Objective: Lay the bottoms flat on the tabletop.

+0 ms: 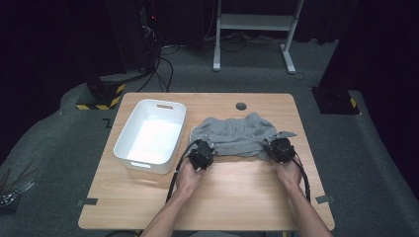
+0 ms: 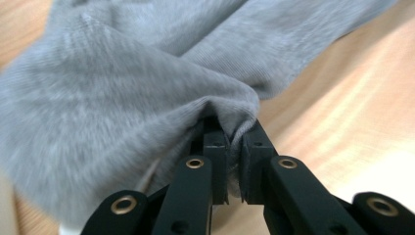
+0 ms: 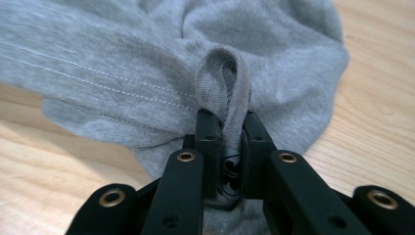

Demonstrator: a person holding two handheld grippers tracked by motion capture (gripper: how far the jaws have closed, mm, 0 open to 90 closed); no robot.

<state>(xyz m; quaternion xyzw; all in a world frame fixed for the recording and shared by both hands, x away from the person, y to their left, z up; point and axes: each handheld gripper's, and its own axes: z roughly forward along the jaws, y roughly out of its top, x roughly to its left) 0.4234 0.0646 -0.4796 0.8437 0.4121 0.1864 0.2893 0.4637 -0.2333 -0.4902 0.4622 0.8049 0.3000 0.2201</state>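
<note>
Grey garment [image 1: 236, 134], soft knit, lies crumpled on the right half of the wooden table [image 1: 207, 202], just right of the white bin [image 1: 129, 132] and not touching it as far as the high view tells. Near edge of the cloth is drawn toward the person; the far part sits bunched, with double stitching along one hem in the right gripper view.

Left gripper [image 1: 201, 159] sits at the garment's near left corner. In the left gripper view its jaws are clamped on a pinched fold of the grey cloth [image 2: 230, 105], fabric wedged between the pads. Right gripper [image 1: 281, 150] sits at the near right corner; in the right gripper view a loop of the fabric [image 3: 222, 78] stands up out of the closed jaws, so it too is clenched on the garment. Both hands come in from the near edge, cables trailing back.

Progress, as a judgement: both corners are secured, the cloth not yet lifted or spread; it still rests on the table. The bin stands empty. Lifting, folding or moving the garment toward the bin looks like what is left, though which of these I cannot tell.

Writing: none readable on garment, bin or table. Yellow-black hazard striping marks a base [image 1: 102, 97] on the floor beyond the table's left corner.
</note>
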